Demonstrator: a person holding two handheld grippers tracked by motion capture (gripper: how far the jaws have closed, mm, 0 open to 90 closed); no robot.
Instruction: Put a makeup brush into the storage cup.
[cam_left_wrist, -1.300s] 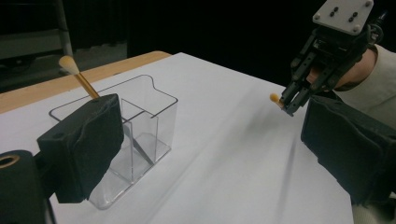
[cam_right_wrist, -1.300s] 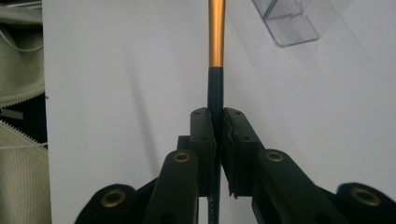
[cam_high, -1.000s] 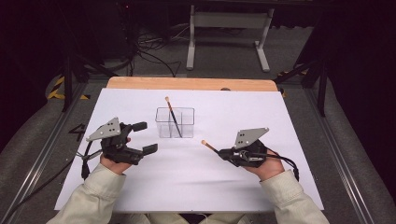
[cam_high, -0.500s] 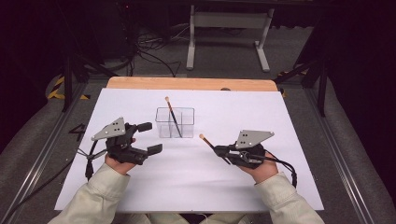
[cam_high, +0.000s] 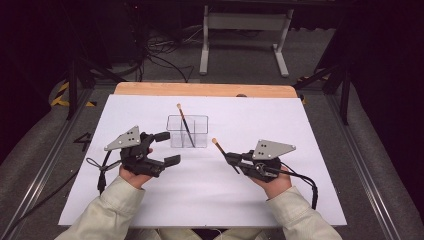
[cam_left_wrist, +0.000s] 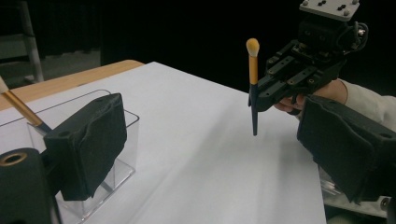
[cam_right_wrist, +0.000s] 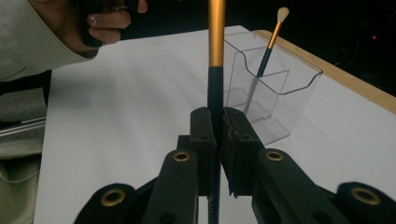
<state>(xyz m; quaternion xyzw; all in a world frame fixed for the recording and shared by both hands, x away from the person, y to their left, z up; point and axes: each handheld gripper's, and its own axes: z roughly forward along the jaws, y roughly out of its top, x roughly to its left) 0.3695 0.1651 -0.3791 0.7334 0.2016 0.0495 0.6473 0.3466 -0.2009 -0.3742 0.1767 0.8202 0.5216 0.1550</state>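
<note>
**Brush Transfer to Organizer**

We hold the second makeup brush (cam_high: 220, 148) clamped in the right gripper (cam_high: 235, 161), raised above the table (cam_high: 320, 200) just right of the clear organizer (cam_high: 188, 131). The left gripper (cam_high: 162, 147) waits open, empty, beside it. Next, upend the brush and lower it into a free compartment, clearing the standing brush (cam_high: 184, 122).

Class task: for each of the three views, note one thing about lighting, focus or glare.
High view: the white table sheet is evenly lit, the surroundings dark. Left gripper view: its own near fingers look soft, background black. Right gripper view: the clear organiser shows pale edge glints; the held brush casts a faint shadow.
</note>
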